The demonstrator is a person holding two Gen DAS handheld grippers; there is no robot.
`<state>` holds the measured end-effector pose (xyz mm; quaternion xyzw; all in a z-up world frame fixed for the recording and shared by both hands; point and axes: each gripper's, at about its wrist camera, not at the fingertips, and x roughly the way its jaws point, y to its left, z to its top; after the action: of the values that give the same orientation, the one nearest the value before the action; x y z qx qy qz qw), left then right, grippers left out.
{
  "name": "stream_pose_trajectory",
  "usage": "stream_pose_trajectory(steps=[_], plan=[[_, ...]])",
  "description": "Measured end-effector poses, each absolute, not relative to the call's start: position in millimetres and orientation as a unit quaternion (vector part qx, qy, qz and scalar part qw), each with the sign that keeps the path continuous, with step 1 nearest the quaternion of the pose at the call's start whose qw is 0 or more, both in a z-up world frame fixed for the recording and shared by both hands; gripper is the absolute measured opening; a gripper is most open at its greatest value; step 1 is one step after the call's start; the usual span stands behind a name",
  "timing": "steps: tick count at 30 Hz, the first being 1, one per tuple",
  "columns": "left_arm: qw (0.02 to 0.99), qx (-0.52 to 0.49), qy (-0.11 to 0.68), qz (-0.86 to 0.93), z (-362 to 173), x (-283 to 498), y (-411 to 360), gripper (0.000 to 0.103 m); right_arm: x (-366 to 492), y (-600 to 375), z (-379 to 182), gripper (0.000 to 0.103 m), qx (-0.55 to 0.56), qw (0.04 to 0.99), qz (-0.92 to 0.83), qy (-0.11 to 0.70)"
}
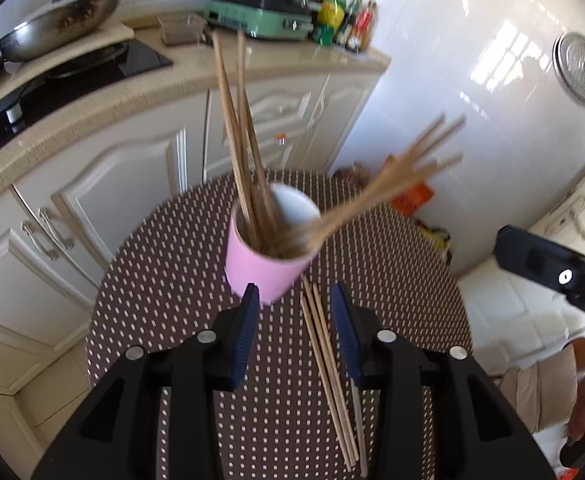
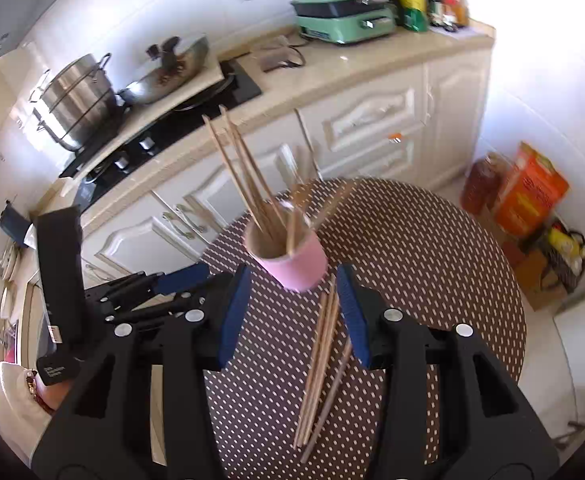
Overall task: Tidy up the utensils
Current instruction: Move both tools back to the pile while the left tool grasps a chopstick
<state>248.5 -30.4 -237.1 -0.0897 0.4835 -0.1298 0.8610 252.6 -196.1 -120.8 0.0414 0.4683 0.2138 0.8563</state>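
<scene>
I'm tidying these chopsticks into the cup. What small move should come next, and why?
Probably lower the right gripper onto the loose chopsticks on the table and close. Both it and the left gripper are open and empty, the bundle lies between the right fingers, and the pink cup just beyond already holds the others.

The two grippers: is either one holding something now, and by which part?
Nothing is held. The left gripper and the right gripper are both open above the loose chopsticks lying on the table.
</scene>
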Motion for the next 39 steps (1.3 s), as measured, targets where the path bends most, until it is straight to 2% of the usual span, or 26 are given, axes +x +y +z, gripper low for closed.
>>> stream_pose_trajectory(steps=[7, 16, 28, 32, 39], plan=[[0.823, -0.026, 0.553, -0.126, -290.6, 239.4, -76.3, 0.038, 238.2, -221.5, -165.2, 0.044, 0.025, 0.852, 0.153, 0.501], [0.788, 0.01, 0.607, -0.103, -345.6, 247.1, -111.1, 0.038, 238.2, -254.7, -203.5, 0.044, 0.065, 0.816, 0.143, 0.556], [0.774, 0.007, 0.628, -0.079, -376.0, 271.1, -111.5, 0.038, 246.3, -278.1, -229.5, 0.044, 0.098, 0.791, 0.135, 0.589], [0.778, 0.023, 0.623, -0.078, -377.8, 280.5, -111.1, 0.042, 250.7, -278.2, -235.9, 0.044, 0.104, 0.784, 0.135, 0.597], [0.77, 0.051, 0.633, -0.057, -387.4, 287.4, -114.2, 0.042, 258.1, -268.1, -248.3, 0.044, 0.106, 0.77, 0.147, 0.612]])
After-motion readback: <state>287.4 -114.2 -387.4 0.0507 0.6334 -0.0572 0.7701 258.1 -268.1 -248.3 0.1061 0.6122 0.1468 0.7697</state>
